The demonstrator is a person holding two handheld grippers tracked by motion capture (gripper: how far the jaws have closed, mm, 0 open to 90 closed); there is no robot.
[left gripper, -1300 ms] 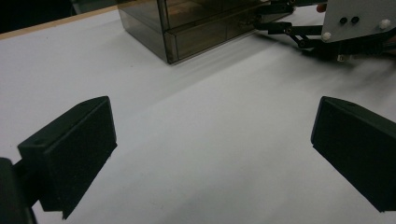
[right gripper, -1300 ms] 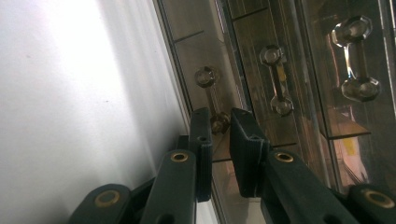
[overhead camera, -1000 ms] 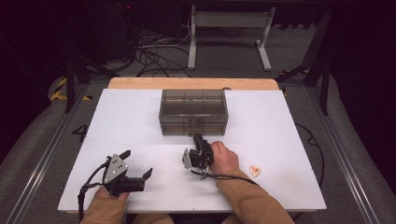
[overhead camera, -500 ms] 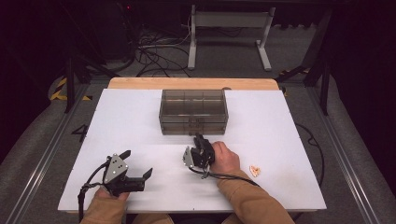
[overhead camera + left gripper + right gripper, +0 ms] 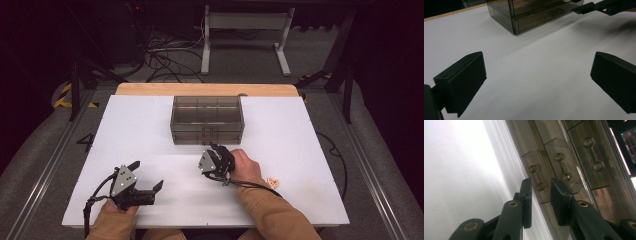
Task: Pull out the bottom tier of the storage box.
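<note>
Drawer cabinet (image 5: 207, 120): smoky translucent plastic, several compartments, standing at centre of the high view toward the table's far edge. Its front faces the person, which suits a pull from the near side.

Drawer handle (image 5: 537, 177): clear bar with two round knobs on a lower drawer, upper middle of the right gripper view, just beyond the jaw tips. Two like handles (image 5: 562, 167) lie to its right on neighbouring drawers.

Right tongs (image 5: 218, 148): at centre of the high view, just below the cabinet front, hand behind. Jaws stand narrowly parted and hold nothing; they are rolled sideways, judged so as to line the gap up with the handle bar. Whether a jaw touches the drawer front cannot be told.

Left tongs (image 5: 147, 175): lower left of the high view, low over the table, well apart from the cabinet. Jaws wide apart and empty, pointing toward the cabinet's corner; judged to be idle while the other hand works.

Table (image 5: 300, 150): white surface, wooden strip along the far edge.

Small pale orange object (image 5: 272, 182): lower right of centre, near the right sleeve; too small to identify.

Hidden or unclear: drawer contents veiled by tinted plastic; the cabinet's top is cut off in both gripper views.
</note>
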